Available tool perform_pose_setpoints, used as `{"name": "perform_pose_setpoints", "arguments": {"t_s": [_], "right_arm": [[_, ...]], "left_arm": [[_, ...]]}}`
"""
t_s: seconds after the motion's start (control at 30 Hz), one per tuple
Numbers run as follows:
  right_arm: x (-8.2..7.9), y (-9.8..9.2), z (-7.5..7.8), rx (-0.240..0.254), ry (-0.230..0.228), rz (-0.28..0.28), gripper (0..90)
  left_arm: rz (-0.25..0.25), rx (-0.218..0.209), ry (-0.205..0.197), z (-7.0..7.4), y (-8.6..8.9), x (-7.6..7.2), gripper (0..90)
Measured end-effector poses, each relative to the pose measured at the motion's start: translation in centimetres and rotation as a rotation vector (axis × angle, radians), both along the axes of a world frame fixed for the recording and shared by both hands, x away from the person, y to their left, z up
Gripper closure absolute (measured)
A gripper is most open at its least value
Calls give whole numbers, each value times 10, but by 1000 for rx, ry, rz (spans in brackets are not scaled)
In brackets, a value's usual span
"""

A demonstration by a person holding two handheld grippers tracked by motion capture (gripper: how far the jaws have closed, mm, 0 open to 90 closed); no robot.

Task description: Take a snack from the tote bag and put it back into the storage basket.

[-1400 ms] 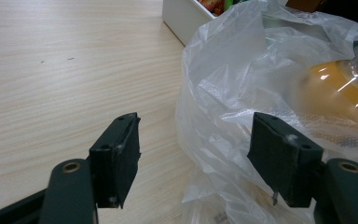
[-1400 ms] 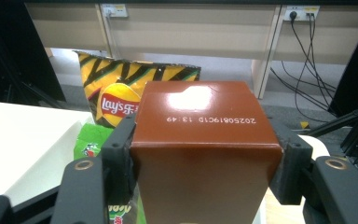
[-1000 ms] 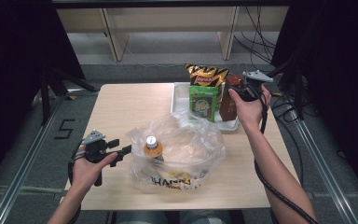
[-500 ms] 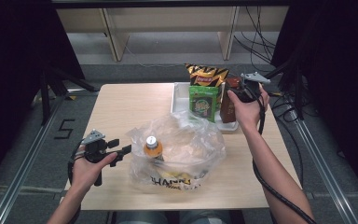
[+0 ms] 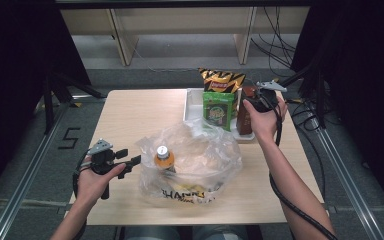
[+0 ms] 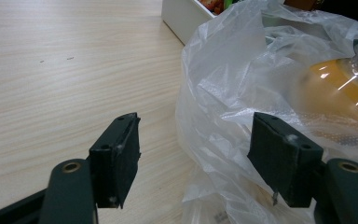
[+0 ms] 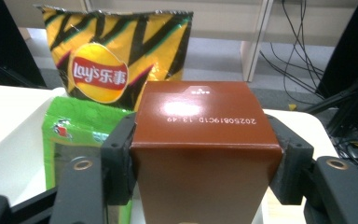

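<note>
Where the white tray [image 5: 194, 102] sits at the table's one-o'clock corner, the brown carton [image 7: 204, 154] stands upright in it, clamped on both sides by the right gripper [image 5: 260, 99]; that gripper's own view shows a printed date code on the carton's top. At its ten o'clock stand a green packet [image 7: 74, 130] and a yellow crisp bag [image 7: 116, 56]. At the table's seven o'clock, the left gripper [image 6: 196, 158] is spread wide, plastic bag [image 6: 242, 93] between its pads, an orange bottle [image 5: 164, 159] inside.

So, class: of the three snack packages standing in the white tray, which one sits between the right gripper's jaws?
The brown carton, clamped by the right gripper; the green packet and yellow striped chip bag stand free beside and behind it.
</note>
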State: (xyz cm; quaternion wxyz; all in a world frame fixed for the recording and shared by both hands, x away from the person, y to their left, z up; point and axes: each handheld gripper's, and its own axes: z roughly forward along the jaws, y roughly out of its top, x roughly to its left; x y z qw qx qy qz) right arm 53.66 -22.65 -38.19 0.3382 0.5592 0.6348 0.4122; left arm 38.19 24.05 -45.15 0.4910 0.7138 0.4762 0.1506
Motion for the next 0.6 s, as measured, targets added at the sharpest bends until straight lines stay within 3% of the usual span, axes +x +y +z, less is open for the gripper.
{"name": "perform_pose_setpoints", "arguments": {"t_s": [0.4, 0.6], "right_arm": [[1, -1, -6, -23, 16, -18, 363], [-2, -4, 0, -8, -15, -16, 289]], "left_arm": [[-1, -1, -2, 0, 0, 0, 327], [0, -4, -3, 1, 0, 0, 326]]}}
